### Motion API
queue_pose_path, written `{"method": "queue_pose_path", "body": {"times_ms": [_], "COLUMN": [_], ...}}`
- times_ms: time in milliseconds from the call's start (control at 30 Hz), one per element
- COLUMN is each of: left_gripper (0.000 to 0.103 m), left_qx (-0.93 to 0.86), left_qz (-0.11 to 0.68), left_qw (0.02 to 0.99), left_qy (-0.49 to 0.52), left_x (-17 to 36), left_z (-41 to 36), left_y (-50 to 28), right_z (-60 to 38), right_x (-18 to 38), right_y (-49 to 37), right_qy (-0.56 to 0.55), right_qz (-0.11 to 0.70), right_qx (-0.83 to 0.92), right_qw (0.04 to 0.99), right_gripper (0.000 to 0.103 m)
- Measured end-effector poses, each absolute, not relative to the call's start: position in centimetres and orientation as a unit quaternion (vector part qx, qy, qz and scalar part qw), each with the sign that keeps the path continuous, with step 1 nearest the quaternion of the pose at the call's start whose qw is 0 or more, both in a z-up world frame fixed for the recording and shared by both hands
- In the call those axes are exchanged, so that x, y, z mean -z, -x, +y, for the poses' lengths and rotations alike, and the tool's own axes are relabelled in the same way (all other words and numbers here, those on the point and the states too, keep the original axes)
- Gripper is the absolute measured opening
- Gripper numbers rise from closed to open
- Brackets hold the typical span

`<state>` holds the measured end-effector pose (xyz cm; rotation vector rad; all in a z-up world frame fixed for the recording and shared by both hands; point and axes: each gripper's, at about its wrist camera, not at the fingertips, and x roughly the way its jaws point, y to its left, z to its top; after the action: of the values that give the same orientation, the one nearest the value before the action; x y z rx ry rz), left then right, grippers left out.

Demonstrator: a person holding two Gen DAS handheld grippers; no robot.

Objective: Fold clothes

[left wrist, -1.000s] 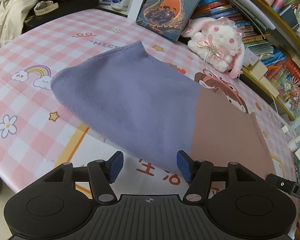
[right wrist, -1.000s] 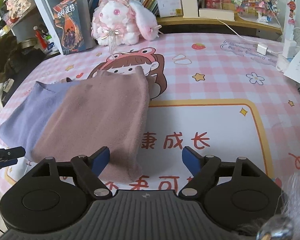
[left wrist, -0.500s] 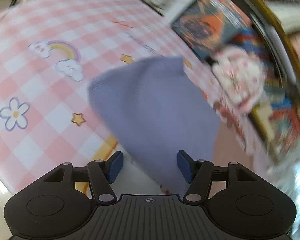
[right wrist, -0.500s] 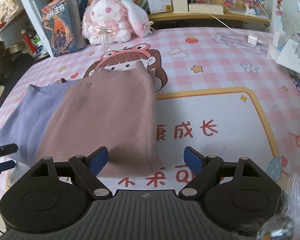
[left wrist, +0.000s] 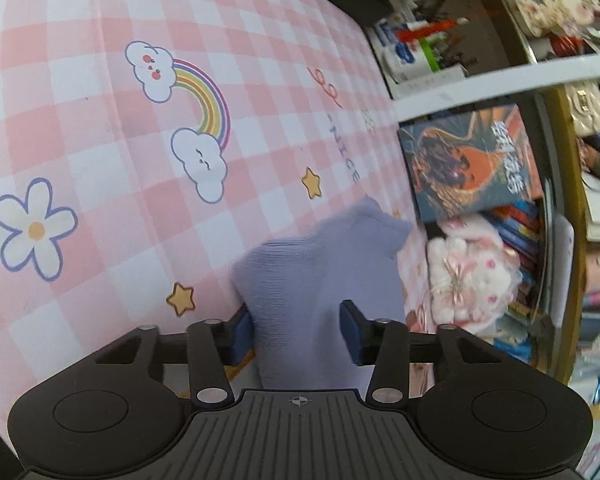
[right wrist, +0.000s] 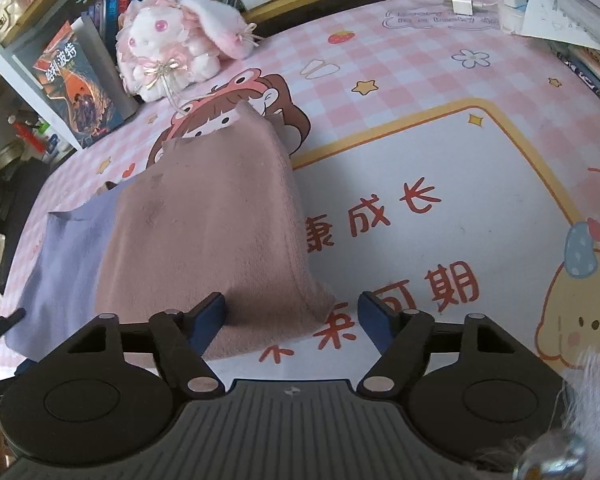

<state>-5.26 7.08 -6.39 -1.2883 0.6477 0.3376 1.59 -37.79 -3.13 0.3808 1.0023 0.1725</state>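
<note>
The folded garment lies flat on the pink checked table mat (right wrist: 440, 92), with a lilac half (right wrist: 68, 264) and a dusty-pink half (right wrist: 204, 220). In the left wrist view the lilac end (left wrist: 324, 264) runs in between the blue pads of my left gripper (left wrist: 296, 332), which is open. My right gripper (right wrist: 291, 320) is open too, its pads on either side of the pink half's near corner. I cannot tell whether either gripper touches the cloth. The left gripper's dark tip (right wrist: 4, 324) shows at the lilac edge.
A pink and white plush rabbit (right wrist: 172, 56) and an upright book (right wrist: 76, 92) stand at the back of the table by crowded bookshelves (left wrist: 540, 240). A white charger and cable (right wrist: 464, 4) lie at the far right. The mat's white printed panel (right wrist: 460, 184) lies to the garment's right.
My left gripper has swung left and moved in, so the lilac end now sits between its fingers. My right gripper has moved closer to the pink corner. The garment has stayed flat.
</note>
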Motion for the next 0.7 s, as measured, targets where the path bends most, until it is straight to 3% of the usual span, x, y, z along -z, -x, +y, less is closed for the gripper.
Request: {"method": "queue_pose_path", "body": {"times_ms": [100, 267, 567, 700], "left_gripper": [0.025, 0.01, 0.012, 0.032], "left_qx": [-0.163, -0.147, -0.119, -0.112], "left_qz": [0.3, 0.304, 0.306, 0.307], "left_qw": [0.734, 0.765, 0.773, 0.77], "left_qy": [0.587, 0.548, 0.543, 0.548], "left_x": [6.8, 6.1, 6.7, 7.3], "left_z": [7.4, 7.4, 8.5, 8.8], "left_y": [4.7, 3.8, 2.9, 2.6], "right_z": [-37.5, -36.6, -35.3, -35.5], "right_x": [3.2, 3.2, 3.1, 3.2], "right_y": [-1.7, -2.1, -2.6, -2.7], "right_qy": [-0.189, -0.179, -0.157, -0.163], "right_qz": [0.481, 0.485, 0.487, 0.488], "right_qx": [-0.09, -0.089, -0.086, -0.087], "right_qw": [0.852, 0.851, 0.855, 0.853], "right_gripper": [0.043, 0.037, 0.036, 0.036]}}
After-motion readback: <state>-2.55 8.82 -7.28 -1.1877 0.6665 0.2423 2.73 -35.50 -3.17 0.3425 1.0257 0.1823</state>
